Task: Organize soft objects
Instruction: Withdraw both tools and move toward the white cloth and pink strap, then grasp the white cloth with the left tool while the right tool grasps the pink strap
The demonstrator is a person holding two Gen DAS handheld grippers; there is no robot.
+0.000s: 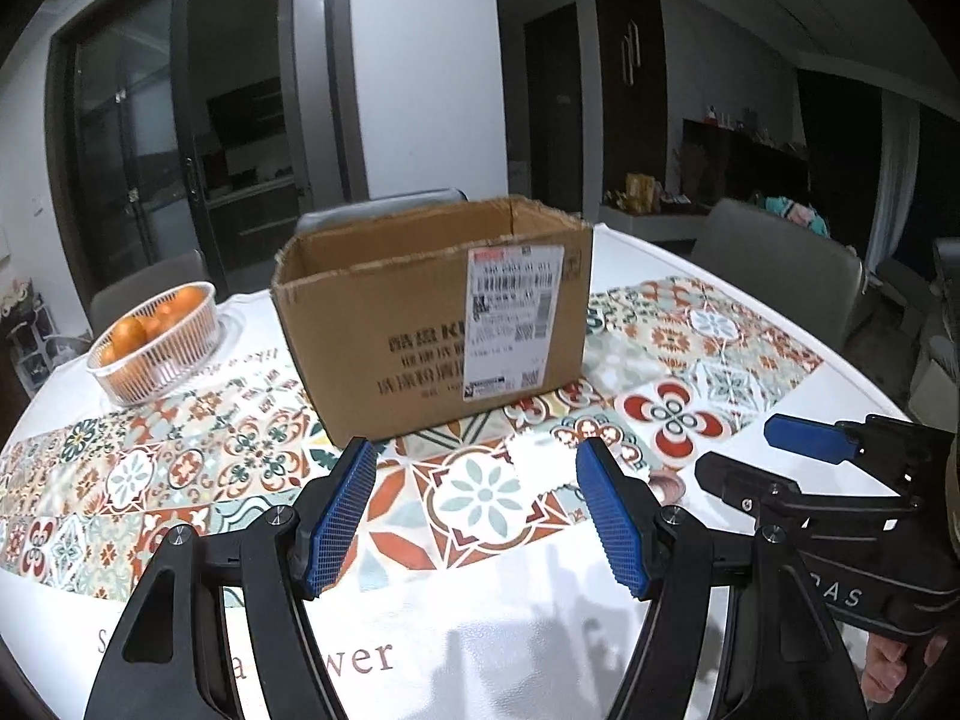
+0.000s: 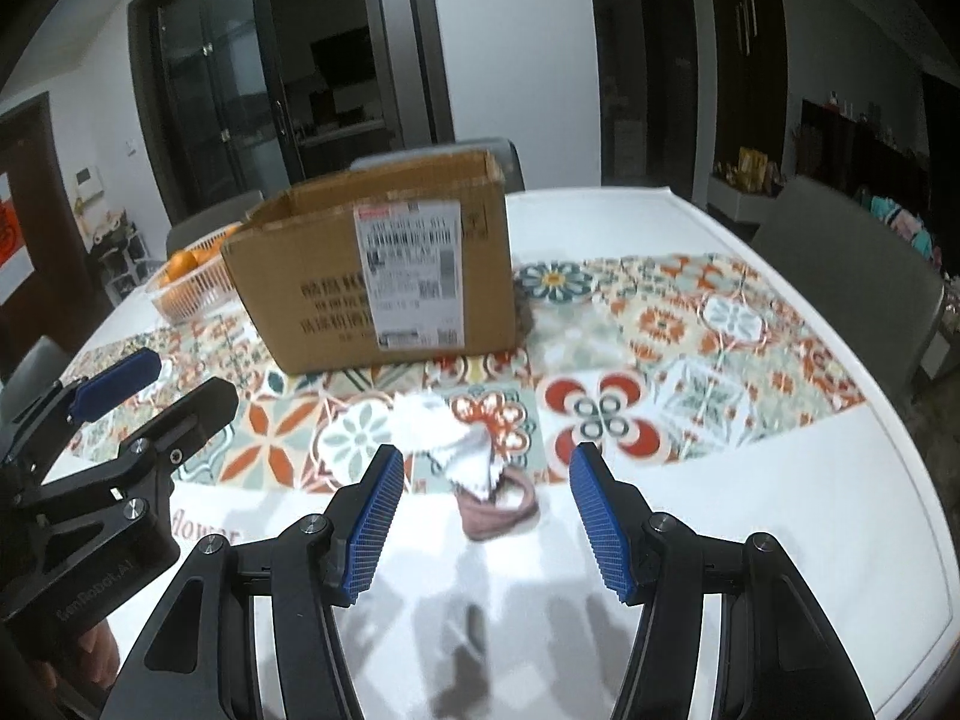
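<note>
A crumpled white cloth [image 2: 447, 435] lies on the table with a small brown-pink soft piece [image 2: 495, 510] at its near end. The cloth also shows in the left wrist view [image 1: 537, 459], partly behind my finger. An open cardboard box [image 1: 432, 315] with a shipping label stands behind it, also seen in the right wrist view [image 2: 378, 276]. My left gripper [image 1: 477, 513] is open and empty, left of the cloth. My right gripper [image 2: 483, 516] is open and empty, with the soft pieces between and just beyond its fingers.
A white basket of oranges [image 1: 157, 342] stands left of the box. The round table [image 2: 780, 540] has a patterned runner [image 1: 180, 468] across it. Grey chairs [image 2: 852, 276] stand around the table. The right gripper [image 1: 840, 510] is seen at right in the left wrist view.
</note>
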